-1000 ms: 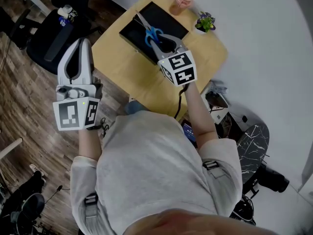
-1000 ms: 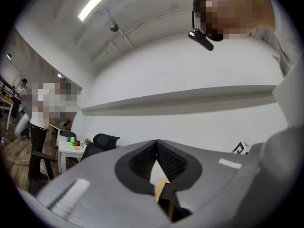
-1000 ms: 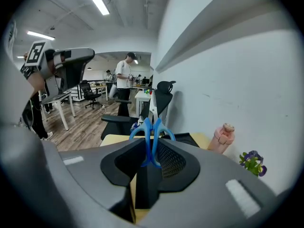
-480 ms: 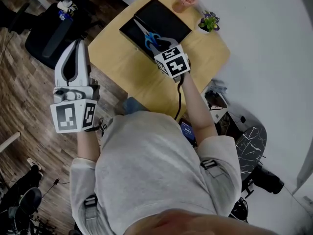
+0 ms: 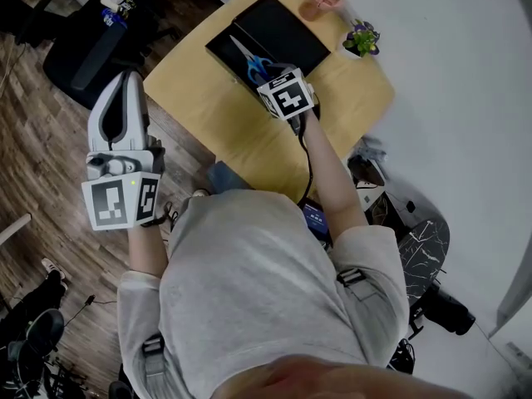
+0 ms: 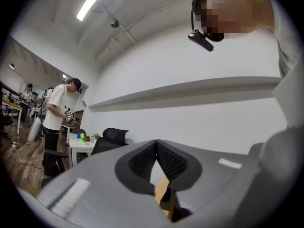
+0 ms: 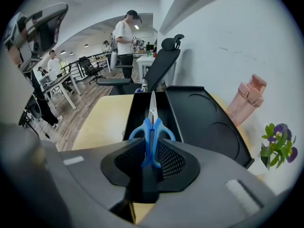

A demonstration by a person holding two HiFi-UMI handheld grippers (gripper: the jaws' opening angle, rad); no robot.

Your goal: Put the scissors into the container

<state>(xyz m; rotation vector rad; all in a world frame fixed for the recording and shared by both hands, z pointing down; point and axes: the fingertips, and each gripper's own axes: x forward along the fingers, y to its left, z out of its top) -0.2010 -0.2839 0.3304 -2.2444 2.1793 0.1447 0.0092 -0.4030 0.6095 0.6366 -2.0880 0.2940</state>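
The jaws of the right gripper (image 7: 151, 161) are clenched on the blue handles of the scissors (image 7: 152, 125), whose closed blades point straight away from the gripper. The blades lie along the long narrow compartment at the left side of the black container (image 7: 202, 122); whether they hang above its floor or already touch it cannot be told. The wider compartments to the right, with round recesses, hold nothing. Beyond the container stand a pink bottle (image 7: 249, 99) and a small potted plant (image 7: 278, 144), both on the wooden tabletop (image 5: 249, 135). The left gripper (image 6: 156, 145), its jaws pressed together on nothing, is held off the tabletop's near-left side, over the floor, well apart from the work. Judged progress: the pick-up and carry appear complete and the scissors are aligned with their compartment. What is left is to lower them if needed, part the jaws, and draw the right gripper clear.
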